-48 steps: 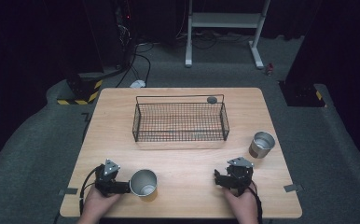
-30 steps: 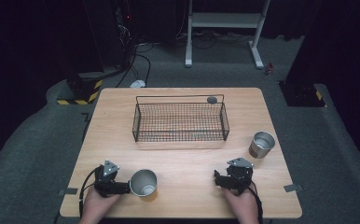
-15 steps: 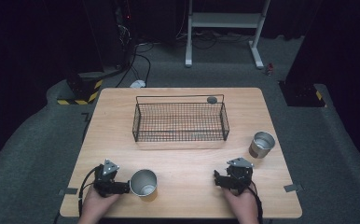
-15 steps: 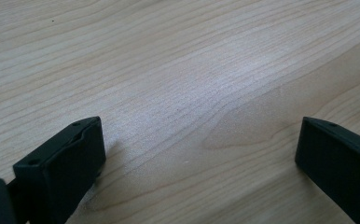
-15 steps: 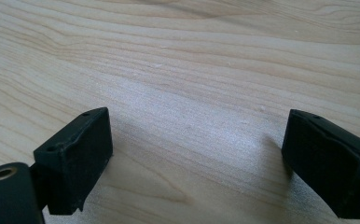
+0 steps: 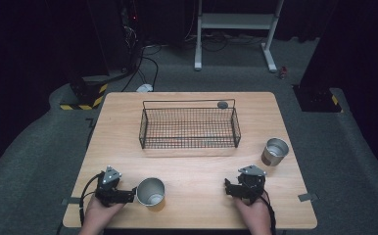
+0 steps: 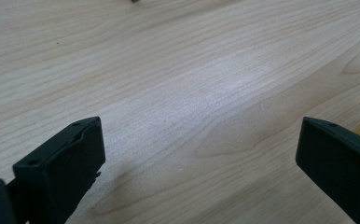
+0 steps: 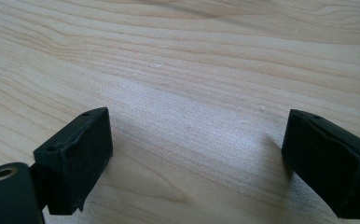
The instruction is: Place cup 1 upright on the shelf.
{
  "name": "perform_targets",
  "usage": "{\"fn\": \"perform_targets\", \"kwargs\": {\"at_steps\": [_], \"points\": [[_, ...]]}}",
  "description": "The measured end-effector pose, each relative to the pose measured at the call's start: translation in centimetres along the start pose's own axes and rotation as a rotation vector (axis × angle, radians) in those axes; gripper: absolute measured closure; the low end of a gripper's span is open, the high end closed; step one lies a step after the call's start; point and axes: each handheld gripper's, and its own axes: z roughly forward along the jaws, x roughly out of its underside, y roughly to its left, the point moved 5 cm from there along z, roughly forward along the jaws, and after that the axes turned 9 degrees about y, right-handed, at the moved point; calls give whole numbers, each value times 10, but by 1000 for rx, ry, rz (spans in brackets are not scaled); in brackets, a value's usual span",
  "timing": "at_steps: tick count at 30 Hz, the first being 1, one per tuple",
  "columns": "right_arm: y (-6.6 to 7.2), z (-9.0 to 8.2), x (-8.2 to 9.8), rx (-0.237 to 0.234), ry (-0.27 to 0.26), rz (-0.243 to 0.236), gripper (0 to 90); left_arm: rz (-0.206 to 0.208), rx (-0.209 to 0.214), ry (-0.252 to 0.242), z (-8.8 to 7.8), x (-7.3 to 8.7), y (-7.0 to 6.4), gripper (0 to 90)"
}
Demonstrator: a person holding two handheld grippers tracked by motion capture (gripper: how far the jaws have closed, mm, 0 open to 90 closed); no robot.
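Near the front edge of the pale wooden worktop [image 6: 197,171], the left hand-held gripper [image 6: 128,196] and right hand-held gripper [image 6: 228,188] rest with jaws spread wide, gripping nothing. A silver metal cup [image 6: 150,191] stands just beside the left one. Another steel cup [image 6: 275,151] stands farther right, and a black wire basket [image 6: 189,127] sits beyond, mid-table.

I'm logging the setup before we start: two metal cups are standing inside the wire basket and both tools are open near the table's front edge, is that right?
Not quite. The high view shows both metal cups outside the wire basket, standing on the table: one cup beside the left tool, the other cup right of the basket. The rest holds: the left tool and the right tool are open near the front edge.
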Motion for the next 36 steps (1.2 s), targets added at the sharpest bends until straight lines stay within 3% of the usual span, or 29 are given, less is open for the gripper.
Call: {"fn": "perform_targets", "kwargs": {"at_steps": [19, 27, 36], "points": [[0, 0, 0, -1, -1, -3, 86, 0, 4, -103, -24, -9, 2, 19], [0, 0, 0, -2, -1, -4, 86, -38, 38, -179, -37, -14, 3, 20], [0, 0, 0, -2, -1, -5, 86, -15, 41, -206, -45, -17, 0, 20]]}}
